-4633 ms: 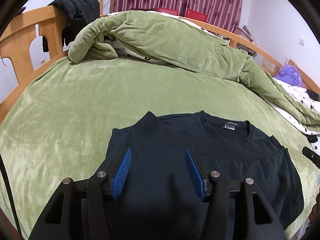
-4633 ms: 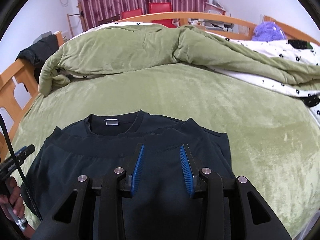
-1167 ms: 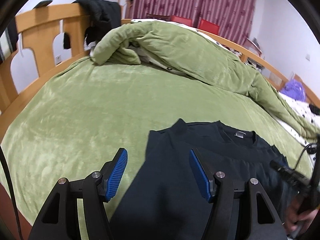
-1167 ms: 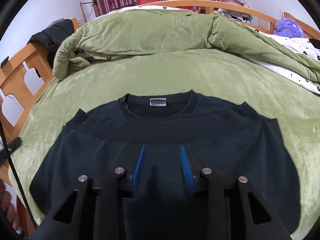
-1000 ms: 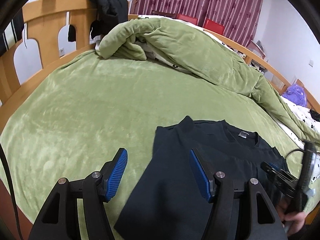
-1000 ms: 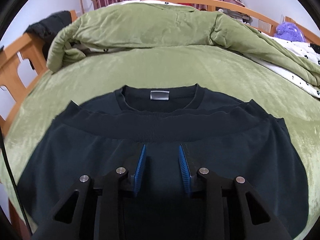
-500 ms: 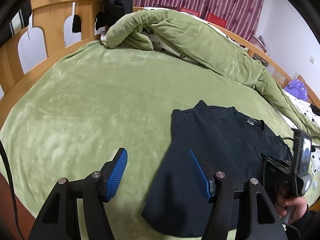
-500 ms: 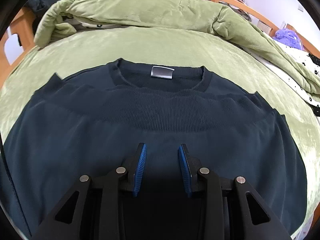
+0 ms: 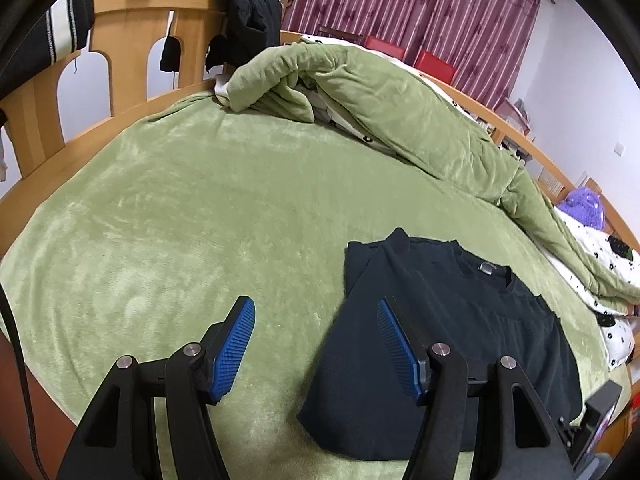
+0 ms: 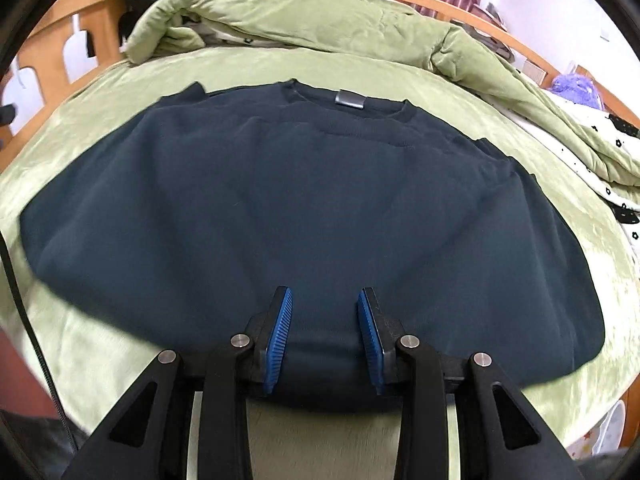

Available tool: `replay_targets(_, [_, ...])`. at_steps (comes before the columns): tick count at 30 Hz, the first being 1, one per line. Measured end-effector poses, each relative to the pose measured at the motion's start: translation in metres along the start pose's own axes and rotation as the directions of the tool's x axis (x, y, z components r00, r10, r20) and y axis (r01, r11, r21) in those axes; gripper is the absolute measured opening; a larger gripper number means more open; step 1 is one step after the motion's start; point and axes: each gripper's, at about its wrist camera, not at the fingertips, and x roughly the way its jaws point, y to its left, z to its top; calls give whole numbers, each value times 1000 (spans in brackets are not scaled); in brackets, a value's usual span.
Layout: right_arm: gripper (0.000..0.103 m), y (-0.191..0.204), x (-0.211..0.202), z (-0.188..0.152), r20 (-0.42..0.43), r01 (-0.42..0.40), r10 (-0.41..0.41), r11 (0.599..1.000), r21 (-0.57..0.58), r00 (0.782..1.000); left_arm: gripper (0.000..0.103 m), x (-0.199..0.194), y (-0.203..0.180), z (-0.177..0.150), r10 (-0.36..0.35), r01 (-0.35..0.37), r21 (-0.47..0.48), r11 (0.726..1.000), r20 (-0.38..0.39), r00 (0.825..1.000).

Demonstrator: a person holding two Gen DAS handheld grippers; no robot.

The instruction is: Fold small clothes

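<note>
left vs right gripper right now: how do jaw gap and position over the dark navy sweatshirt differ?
Gap: the left gripper stands clearly wider than the right gripper, whose blue pads are closer together.
Position: the left gripper straddles the side edge of the folded dark navy sweatshirt, one pad over the green plush blanket; the right gripper sits at its near edge, over cloth.
Shared: both open, neither pinching fabric.

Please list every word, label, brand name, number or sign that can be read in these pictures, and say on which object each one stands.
No text can be read in either view.
Grey neck tag inside the collar of the dark sweater: too small and blurred to read; no letters can be made out.
White bedding with black marks: a flower pattern, not writing.
</note>
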Motion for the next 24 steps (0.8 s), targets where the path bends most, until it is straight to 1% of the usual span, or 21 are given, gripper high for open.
replay_targets(1, [34, 1, -3, -1, 2, -8, 8, 1000, -2, 1000, 62, -1, 2, 1, -3, 3, -4, 1000, -1, 1000])
replay_targets(2, [34, 3, -10, -1, 10, -33, 33, 999, -7, 999, 62, -2, 4, 1, -5, 5, -6, 1000, -4, 1000])
replay_targets(4, [34, 14, -23, 3, 36, -102, 103, 994, -27, 994, 62, -3, 7, 2, -3, 3, -11, 1000, -5, 1000])
replay_targets(6, [42, 37, -37, 10, 89, -137, 143, 988, -76, 986, 62, -6, 14, 4, -4, 4, -20, 1000, 1, 1000])
replay_targets(7, [53, 48, -42, 13, 112, -151, 163, 983, -107, 980, 62, -7, 18, 5, -3, 3, -29, 1000, 4, 1000])
replay_targets(8, [62, 66, -46, 15, 135, -177, 198, 972, -152, 971, 62, -8, 21, 6, -2, 3, -37, 999, 7, 1000])
replay_targets(9, [64, 77, -47, 17, 141, -196, 223, 963, -183, 965, 62, -9, 27, 7, -4, 5, -51, 999, 8, 1000])
replay_targets(11, [64, 108, -44, 18, 132, -252, 296, 927, -277, 946, 62, -9, 38, 11, -6, 7, -82, 997, 7, 1000])
replay_targets(15, [64, 157, -29, 15, 92, -303, 360, 877, -372, 929, 62, -12, 56, 16, 1, 1, -129, 992, 17, 1000])
replay_targets(16, [64, 166, -25, 12, 79, -305, 363, 868, -392, 929, 62, -12, 59, 17, 2, 1, -136, 991, 18, 1000])
replay_targets(18, [65, 187, -14, 6, 67, -273, 332, 861, -429, 941, 62, -14, 65, 19, 3, 1, -149, 989, 25, 1000])
replay_targets(19, [66, 190, -9, 5, 69, -259, 319, 862, -436, 945, 62, -15, 68, 20, 4, 1, -152, 988, 30, 1000])
replay_targets(21, [68, 200, 2, 5, 75, -207, 267, 872, -444, 961, 62, -17, 69, 22, 6, 0, -157, 988, 39, 999])
replay_targets(23, [71, 209, 8, 6, 89, -176, 239, 879, -443, 967, 62, -17, 71, 23, 5, 2, -162, 987, 43, 999])
replay_targets(24, [72, 213, 10, 8, 102, -155, 221, 882, -444, 970, 62, -16, 71, 22, 5, 2, -164, 986, 41, 999])
